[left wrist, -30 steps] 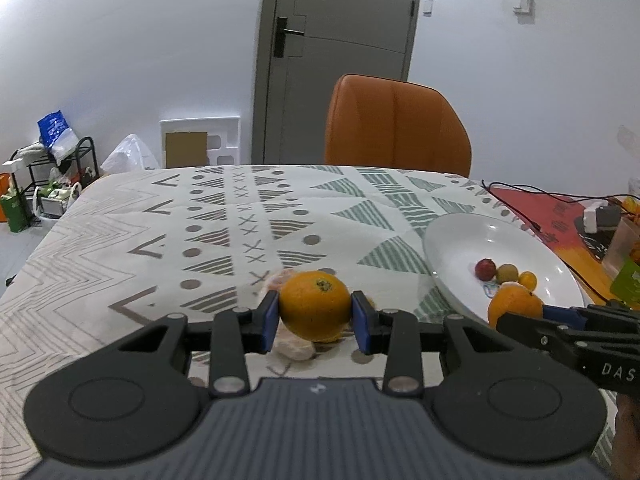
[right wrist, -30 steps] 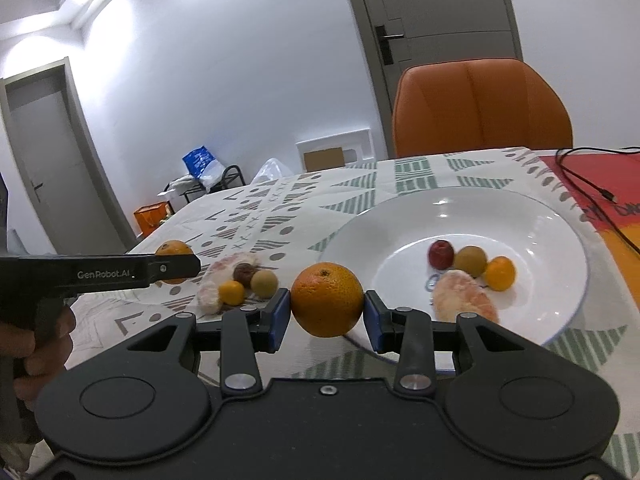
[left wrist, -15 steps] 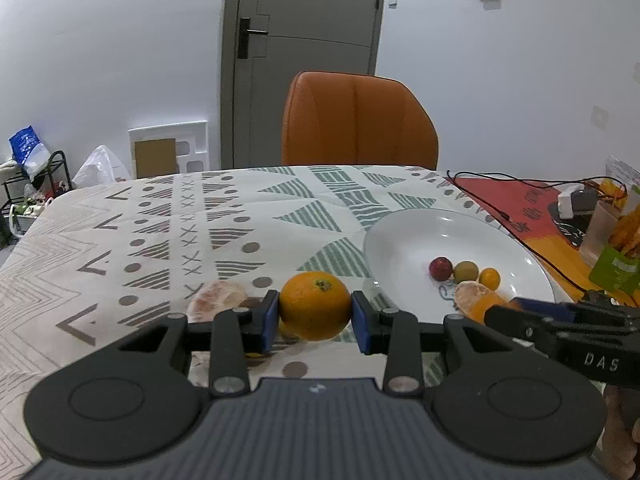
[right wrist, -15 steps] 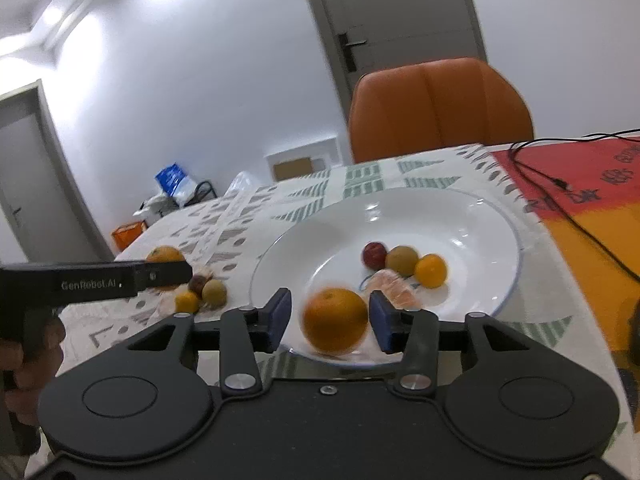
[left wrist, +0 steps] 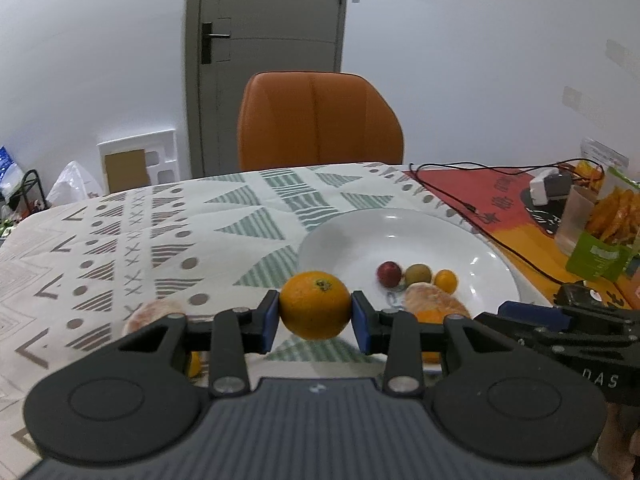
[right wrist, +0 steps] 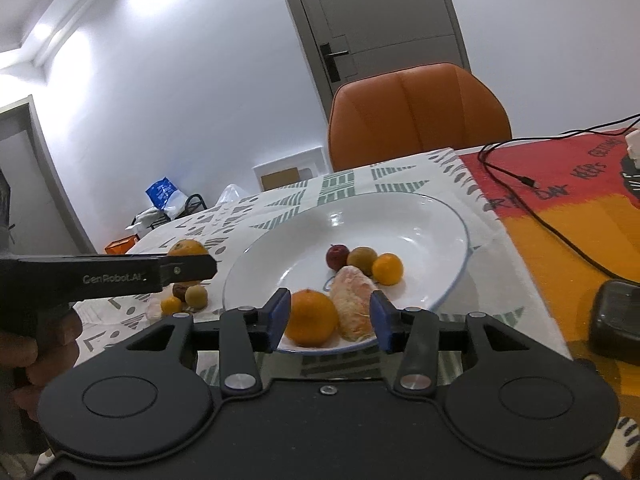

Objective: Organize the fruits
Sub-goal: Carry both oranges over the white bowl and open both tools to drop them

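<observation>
Orange (left wrist: 314, 305), stem end up

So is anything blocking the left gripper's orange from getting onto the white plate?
Nothing visible blocks it. The left gripper holds its orange just short of the white plate, whose near-left part is bare. The other orange and peeled fruit lie by the right gripper.

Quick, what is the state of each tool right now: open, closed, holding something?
Left tool: closed on an orange.
Right tool: open, holding nothing; another orange lies between its fingers on the plate.
</observation>
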